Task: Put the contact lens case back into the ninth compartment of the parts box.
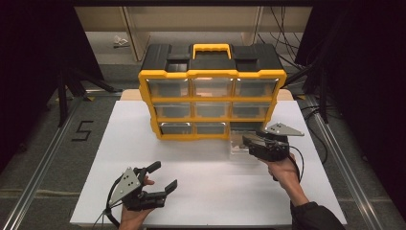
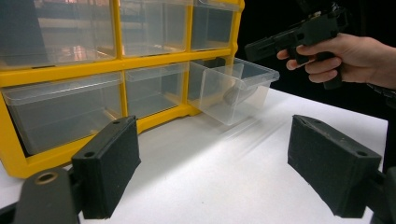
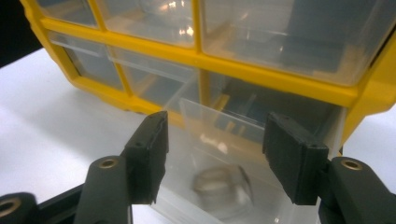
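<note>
On a white worktop [image 1: 201, 191], a yellow-framed organiser [image 1: 210, 100] with a black top and yellow handle stands upright, three rows of clear drawers facing me. Its bottom right drawer [image 1: 238, 143] is pulled partway out of its slot and juts forward over the worktop; in the left gripper view the same clear drawer [image 2: 233, 91] hangs out from the frame's lower corner, with a small dark object lying inside it, too blurred to identify. My right gripper [image 1: 246, 140] hovers at that drawer, held level in my right hand [image 1: 285, 170] and pointing toward the organiser. In the right gripper view its fingers [image 3: 149, 154] stand parted on either side above the open drawer [image 3: 219, 186], released, with nothing pressed between them; below them a pale, rounded thing rests on the drawer's floor, out of focus. My left gripper [image 1: 163, 177] sits low near the front edge of the worktop, well apart from the organiser, gripped in my left hand [image 1: 134, 211]. Its fingers [image 2: 109, 170] are spread wide and empty, bare worktop showing between them, and they aim toward the organiser's lower drawers.
</note>
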`<state>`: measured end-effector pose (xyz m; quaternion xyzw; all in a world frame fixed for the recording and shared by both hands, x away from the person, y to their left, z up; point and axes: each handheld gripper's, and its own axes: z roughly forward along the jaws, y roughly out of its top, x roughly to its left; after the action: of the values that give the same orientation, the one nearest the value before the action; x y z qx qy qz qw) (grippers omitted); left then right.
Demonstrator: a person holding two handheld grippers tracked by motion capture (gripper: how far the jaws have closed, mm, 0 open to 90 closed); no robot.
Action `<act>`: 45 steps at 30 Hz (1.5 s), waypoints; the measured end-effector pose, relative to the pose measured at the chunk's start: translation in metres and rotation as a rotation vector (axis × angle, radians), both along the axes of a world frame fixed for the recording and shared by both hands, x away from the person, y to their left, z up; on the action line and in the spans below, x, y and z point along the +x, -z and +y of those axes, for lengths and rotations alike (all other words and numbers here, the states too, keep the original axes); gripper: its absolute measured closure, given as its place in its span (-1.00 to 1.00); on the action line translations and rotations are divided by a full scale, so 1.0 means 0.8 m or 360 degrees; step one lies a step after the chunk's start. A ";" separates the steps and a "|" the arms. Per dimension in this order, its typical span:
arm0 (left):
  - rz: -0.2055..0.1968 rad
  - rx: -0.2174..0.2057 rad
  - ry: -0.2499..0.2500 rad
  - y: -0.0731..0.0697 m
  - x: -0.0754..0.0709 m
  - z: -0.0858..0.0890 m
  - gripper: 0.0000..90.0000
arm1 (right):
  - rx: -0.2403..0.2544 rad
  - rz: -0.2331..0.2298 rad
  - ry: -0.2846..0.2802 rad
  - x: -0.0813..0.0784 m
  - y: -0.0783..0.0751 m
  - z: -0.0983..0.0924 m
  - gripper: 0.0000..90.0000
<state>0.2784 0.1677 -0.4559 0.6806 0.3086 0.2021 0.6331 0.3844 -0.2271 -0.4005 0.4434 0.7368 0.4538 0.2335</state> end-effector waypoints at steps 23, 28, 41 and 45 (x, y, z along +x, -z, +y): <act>0.0008 -0.0004 0.0012 0.000 0.000 0.000 -0.63 | 0.0053 -0.0025 -0.0115 -0.020 -0.016 0.017 -0.29; 0.0010 -0.0004 0.0017 0.000 0.000 0.000 -0.63 | 0.0071 -0.0043 -0.0147 -0.027 -0.019 0.023 -0.32; 0.0018 -0.0002 0.0024 0.000 0.001 -0.001 -0.63 | 0.0125 -0.0070 -0.0198 -0.040 -0.020 0.028 -0.34; 0.0017 -0.0002 0.0022 0.000 0.001 -0.001 -0.63 | 0.0134 -0.0085 -0.0218 -0.044 -0.021 0.031 -0.34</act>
<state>0.2790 0.1671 -0.4560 0.6832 0.3075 0.1939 0.6333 0.3489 -0.2023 -0.3839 0.3890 0.7393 0.5110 0.2026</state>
